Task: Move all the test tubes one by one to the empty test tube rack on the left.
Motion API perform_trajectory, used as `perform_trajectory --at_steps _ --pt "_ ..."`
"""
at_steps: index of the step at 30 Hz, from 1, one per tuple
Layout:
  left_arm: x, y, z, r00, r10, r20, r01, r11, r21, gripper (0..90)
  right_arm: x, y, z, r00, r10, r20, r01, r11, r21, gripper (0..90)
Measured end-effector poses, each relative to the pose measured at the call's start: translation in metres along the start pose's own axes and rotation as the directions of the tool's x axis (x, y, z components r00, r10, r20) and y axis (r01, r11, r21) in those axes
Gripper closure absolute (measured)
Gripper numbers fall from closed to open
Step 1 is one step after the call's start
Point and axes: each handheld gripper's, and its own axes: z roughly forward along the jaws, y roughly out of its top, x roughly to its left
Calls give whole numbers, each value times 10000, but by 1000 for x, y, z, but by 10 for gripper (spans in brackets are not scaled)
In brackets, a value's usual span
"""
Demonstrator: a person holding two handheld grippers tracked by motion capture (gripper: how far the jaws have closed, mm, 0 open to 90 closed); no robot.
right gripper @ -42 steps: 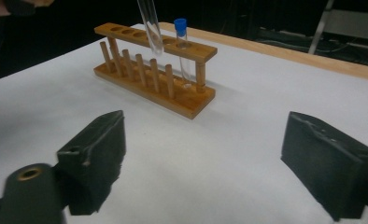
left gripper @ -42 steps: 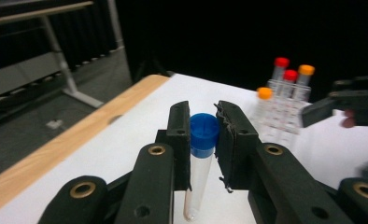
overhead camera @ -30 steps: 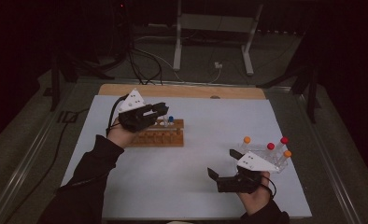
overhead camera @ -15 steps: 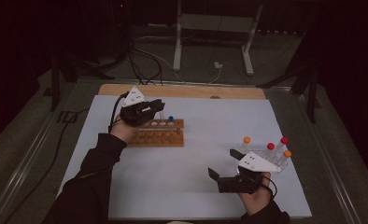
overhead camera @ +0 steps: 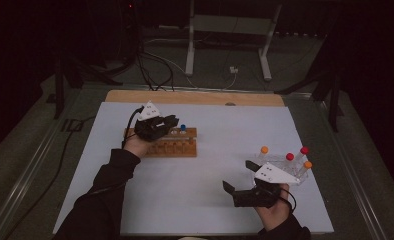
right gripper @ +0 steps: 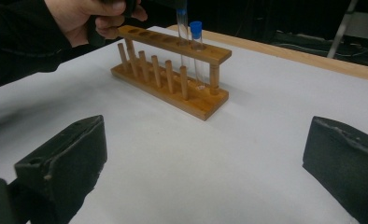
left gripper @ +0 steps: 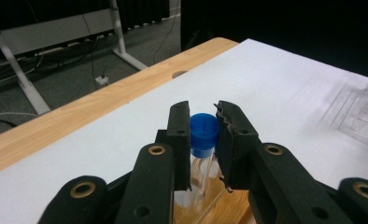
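My left gripper (left gripper: 203,116) is shut on a glass tube with a blue cap (left gripper: 204,133), just under the cap. It holds the tube upright over the wooden rack (overhead camera: 177,147). In the right gripper view the held tube (right gripper: 182,28) reaches down into a hole of the rack (right gripper: 173,79), beside a second blue-capped tube (right gripper: 196,28) standing in the end hole. That standing tube's cap (overhead camera: 183,127) sits just right of my left gripper (overhead camera: 157,126). My right gripper (overhead camera: 231,195) rests low at the front right, open with nothing between its jaws (right gripper: 205,163), which point at the rack.
A clear plastic rack (overhead camera: 285,165) with several orange- and red-capped tubes stands just behind my right hand and appears at the right edge of the left gripper view (left gripper: 364,121). A wooden table edge (overhead camera: 195,97) borders the white sheet at the back.
My left hand has sunk with the blue-capped tube, bringing it down onto the wooden rack. The right hand has stayed where it was.
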Motion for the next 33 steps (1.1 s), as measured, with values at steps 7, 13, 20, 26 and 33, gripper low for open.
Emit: perform_trajectory --at_steps 7,13,20,26,33 --pt "2 -10 3 9997 -227 31 227 9996 137 772 0 -1 0 10000 32 -67 -32 10000 37 0" --pt "2 -16 7 9998 -186 34 185 9996 221 772 0 -1 1 9999 -24 -116 25 10000 53 0" --pt "3 -20 9 9998 -219 -3 219 9995 236 772 0 -1 0 9999 25 -127 -24 10000 58 0" --pt "4 -20 8 9996 -272 12 272 9992 302 770 -1 -1 0 9999 21 -138 -21 10000 39 0" --pt "5 -18 2 9980 -623 105 624 9979 -154 676 -1 0 -2 9998 104 -175 -105 9999 -58 0"
